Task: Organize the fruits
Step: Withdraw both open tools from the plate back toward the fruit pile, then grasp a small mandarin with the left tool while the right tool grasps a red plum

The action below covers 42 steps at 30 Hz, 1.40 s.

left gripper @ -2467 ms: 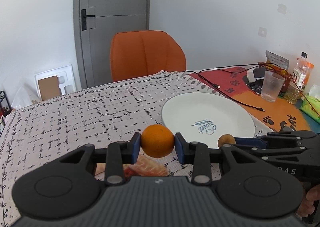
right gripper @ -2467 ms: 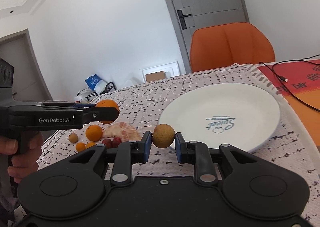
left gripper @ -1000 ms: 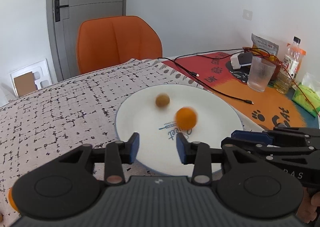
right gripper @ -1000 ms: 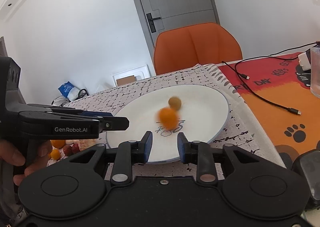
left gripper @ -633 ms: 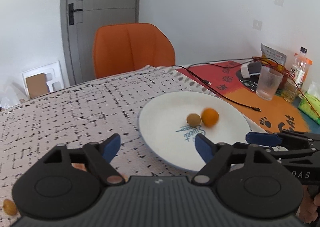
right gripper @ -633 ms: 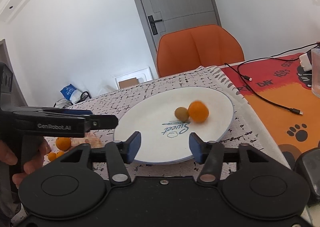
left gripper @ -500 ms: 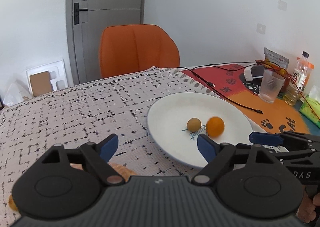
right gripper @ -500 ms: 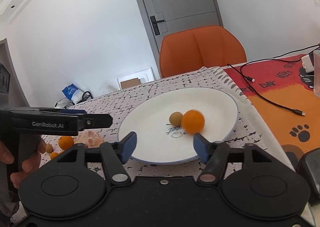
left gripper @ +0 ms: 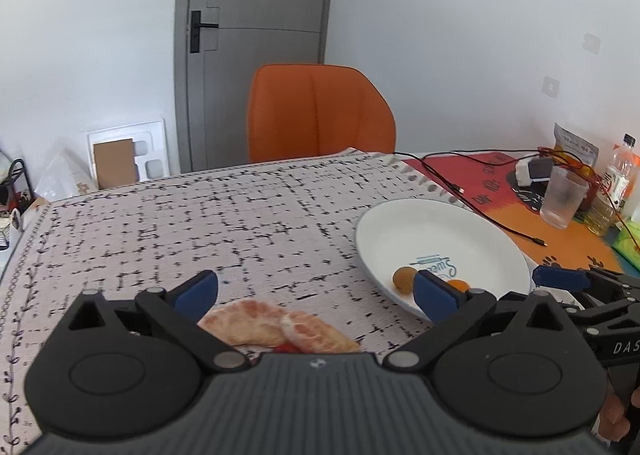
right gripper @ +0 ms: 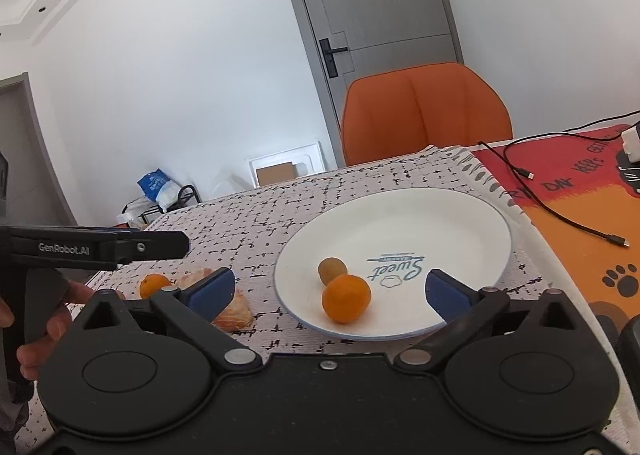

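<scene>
A white plate [right gripper: 400,215] holds an orange [right gripper: 346,303] and a small brown fruit [right gripper: 332,270] side by side. My right gripper [right gripper: 328,291] hovers at the plate's near edge, jaws opening wide, nothing between them. My left gripper [left gripper: 316,291] is left of the plate [left gripper: 400,231], jaws opening wide and empty, over peeled citrus segments [left gripper: 276,329] on the cloth. In the left wrist view the brown fruit [left gripper: 403,279] shows, and the orange [left gripper: 458,285] is half hidden behind my finger. A small orange [right gripper: 152,284] lies on the cloth near the segments [right gripper: 234,311].
An orange chair [left gripper: 320,111] stands behind the table. A black cable [right gripper: 560,215] crosses the red and orange mat [right gripper: 580,191] right of the plate. A glass cup [left gripper: 564,199] and a bottle [left gripper: 616,183] stand at the far right.
Both grippers let go of their fruits onto the plate and spread wide. The orange rolled up against the brown fruit. My left gripper swung left, off the plate, over the peeled segments.
</scene>
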Each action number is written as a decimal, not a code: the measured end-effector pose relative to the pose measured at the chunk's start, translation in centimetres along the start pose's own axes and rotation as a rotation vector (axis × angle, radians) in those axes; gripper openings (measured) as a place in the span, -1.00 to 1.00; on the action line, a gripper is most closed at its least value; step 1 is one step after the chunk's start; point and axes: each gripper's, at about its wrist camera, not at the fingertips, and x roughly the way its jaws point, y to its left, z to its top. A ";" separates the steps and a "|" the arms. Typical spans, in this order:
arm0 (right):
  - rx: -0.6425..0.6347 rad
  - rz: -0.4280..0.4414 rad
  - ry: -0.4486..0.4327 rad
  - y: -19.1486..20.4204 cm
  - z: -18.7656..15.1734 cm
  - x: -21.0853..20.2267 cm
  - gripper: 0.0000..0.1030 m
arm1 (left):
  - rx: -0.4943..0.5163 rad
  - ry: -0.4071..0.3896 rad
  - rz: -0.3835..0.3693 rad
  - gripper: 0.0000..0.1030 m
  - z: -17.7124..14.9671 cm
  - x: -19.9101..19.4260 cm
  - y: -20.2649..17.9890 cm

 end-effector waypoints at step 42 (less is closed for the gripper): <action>-0.148 0.188 0.085 8.9 -1.1 3.1 0.99 | -0.140 -0.029 0.150 0.99 -5.7 -6.7 8.7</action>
